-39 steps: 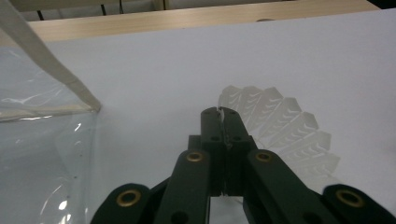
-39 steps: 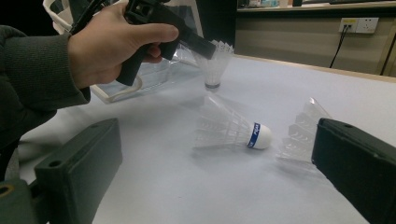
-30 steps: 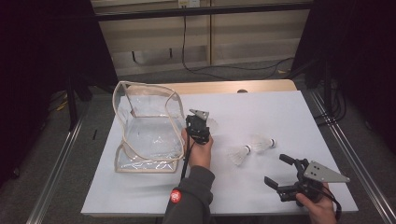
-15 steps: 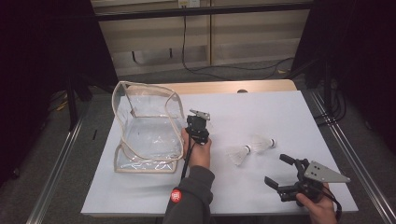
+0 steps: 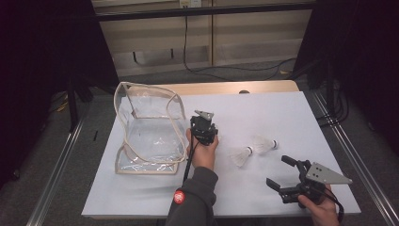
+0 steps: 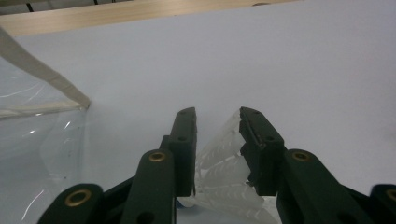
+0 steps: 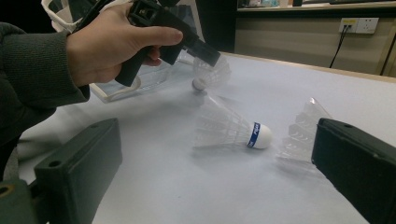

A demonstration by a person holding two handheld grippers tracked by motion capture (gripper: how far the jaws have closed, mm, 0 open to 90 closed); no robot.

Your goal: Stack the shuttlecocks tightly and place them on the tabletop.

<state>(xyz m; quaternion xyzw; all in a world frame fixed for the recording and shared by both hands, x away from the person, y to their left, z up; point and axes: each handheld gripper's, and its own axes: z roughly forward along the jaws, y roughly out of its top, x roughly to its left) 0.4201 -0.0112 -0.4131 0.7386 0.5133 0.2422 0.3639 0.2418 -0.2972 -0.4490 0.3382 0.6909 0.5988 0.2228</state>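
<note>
My left gripper (image 5: 203, 123) points down at the white table beside a clear plastic bag (image 5: 148, 127). A white feather shuttlecock (image 6: 224, 163) stands between its jaws, cork down near the table (image 7: 210, 72). The jaws have just been opening and stand a little apart around the feathers, so the left gripper (image 6: 217, 116) is open. Two more shuttlecocks (image 5: 242, 155) (image 5: 264, 145) lie to the right. My right gripper (image 5: 278, 171) rests open near the front right edge, facing the blue-banded shuttlecock (image 7: 231, 126) and the one beside it (image 7: 301, 133).
The bag (image 6: 37, 130) has cream trim, stands open at the top and lies at the table's left. A wooden strip (image 5: 235, 88) runs along the far edge of the table. Cables trail on the floor behind.
The left hand has shifted only slightly beside the bag. The right gripper and the two loose shuttlecocks lie as before.
</note>
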